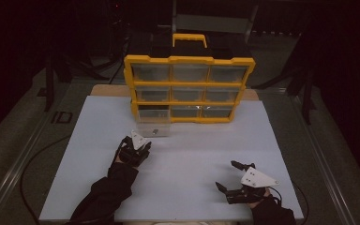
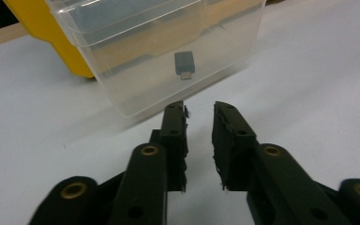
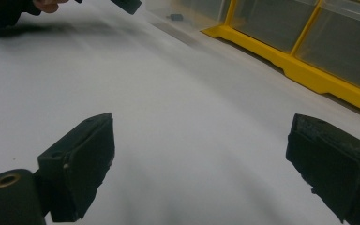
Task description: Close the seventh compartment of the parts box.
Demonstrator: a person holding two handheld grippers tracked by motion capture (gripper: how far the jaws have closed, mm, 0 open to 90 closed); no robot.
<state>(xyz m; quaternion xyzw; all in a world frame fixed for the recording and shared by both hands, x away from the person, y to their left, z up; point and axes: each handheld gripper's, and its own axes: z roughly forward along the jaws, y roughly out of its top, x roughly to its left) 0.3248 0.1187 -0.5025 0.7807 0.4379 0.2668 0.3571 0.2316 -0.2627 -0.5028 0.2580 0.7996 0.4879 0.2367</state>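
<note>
Standing at the table's twelve o'clock side, a yellow organizer cabinet (image 1: 188,89) with a black-and-yellow handle carries three rows of clear drawers. Its bottom-left drawer (image 1: 153,123) is drawn out onto the white tabletop (image 1: 183,187), jutting toward six o'clock. Inside that clear drawer (image 2: 168,56) lies a small dark adapter (image 2: 184,64) with a metal plug end, seen through the front wall. Nothing stands between the drawer and the left gripper (image 1: 139,143), which sits just off the drawer's front at about seven o'clock from it. In the left gripper view its jaws (image 2: 199,140) stand nearly together, a narrow gap left between the pads, with nothing held and only bare tabletop under them; they stop just short of the drawer's front wall. Over at four o'clock on the table, well apart from the cabinet, the right gripper (image 1: 229,176) rests with jaws spread wide (image 3: 199,168), gripping nothing.
</note>
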